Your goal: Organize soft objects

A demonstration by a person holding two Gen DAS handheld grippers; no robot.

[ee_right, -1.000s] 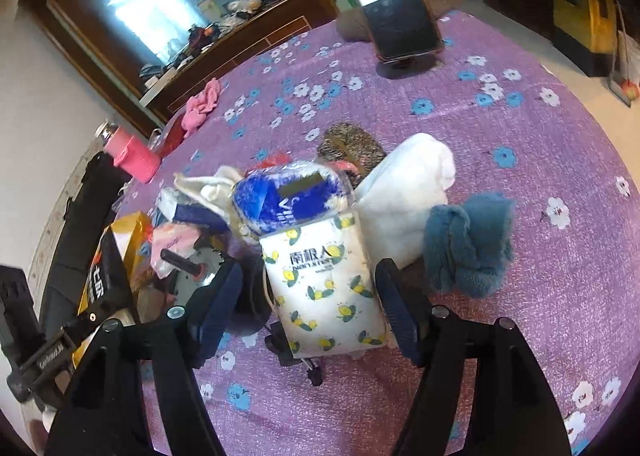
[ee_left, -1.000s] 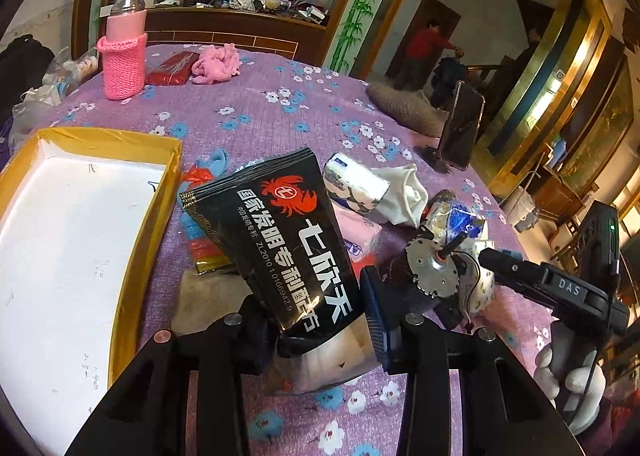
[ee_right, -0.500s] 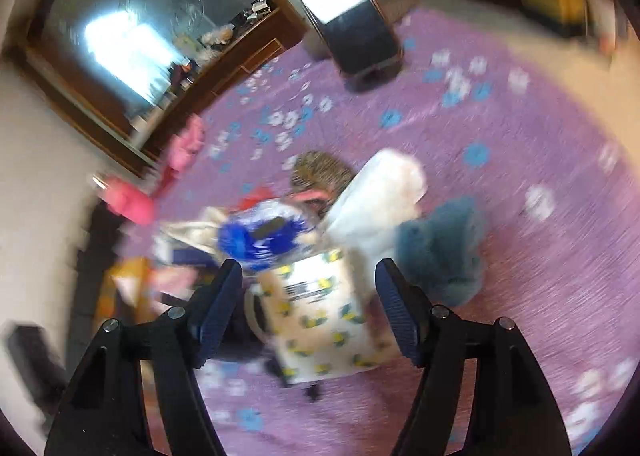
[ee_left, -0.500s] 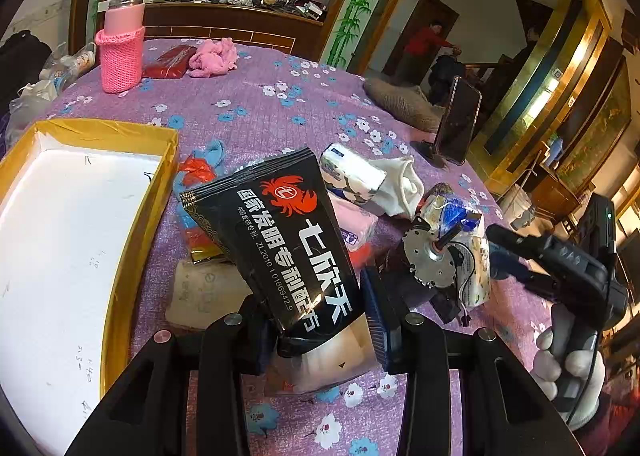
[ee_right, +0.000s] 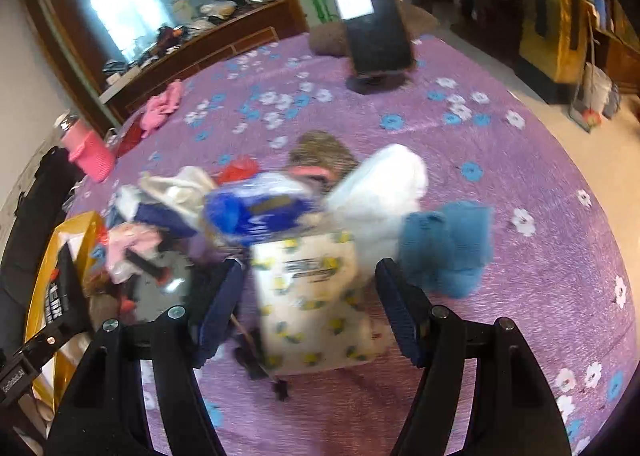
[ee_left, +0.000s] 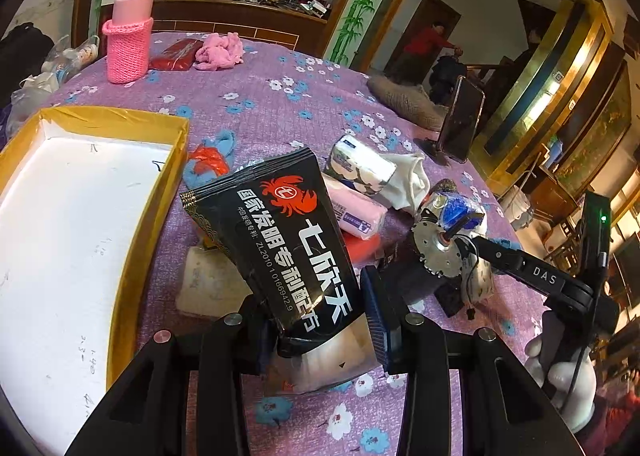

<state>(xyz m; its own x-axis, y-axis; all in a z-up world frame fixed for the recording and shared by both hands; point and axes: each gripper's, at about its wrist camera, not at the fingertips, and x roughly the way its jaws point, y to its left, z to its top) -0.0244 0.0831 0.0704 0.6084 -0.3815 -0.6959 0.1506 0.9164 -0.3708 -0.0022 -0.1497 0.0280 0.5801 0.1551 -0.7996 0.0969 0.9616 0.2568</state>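
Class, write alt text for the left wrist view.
The left gripper grips a black packet with a red crab logo above a purple floral tablecloth, beside an open gold-rimmed box and a heap of soft packs.

A black packet [ee_left: 280, 240] with red crab logo stands tilted, raised beside the gold-rimmed box [ee_left: 152, 192].

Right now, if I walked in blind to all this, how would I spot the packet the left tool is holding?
Start at the big shallow yellow-edged box on the purple flowered tablecloth. Just right of it, the left gripper has its jaws shut on a black packet. Unlike the pale tissue packs and socks behind it, it is glossy black with a red crab logo and white Chinese lettering.
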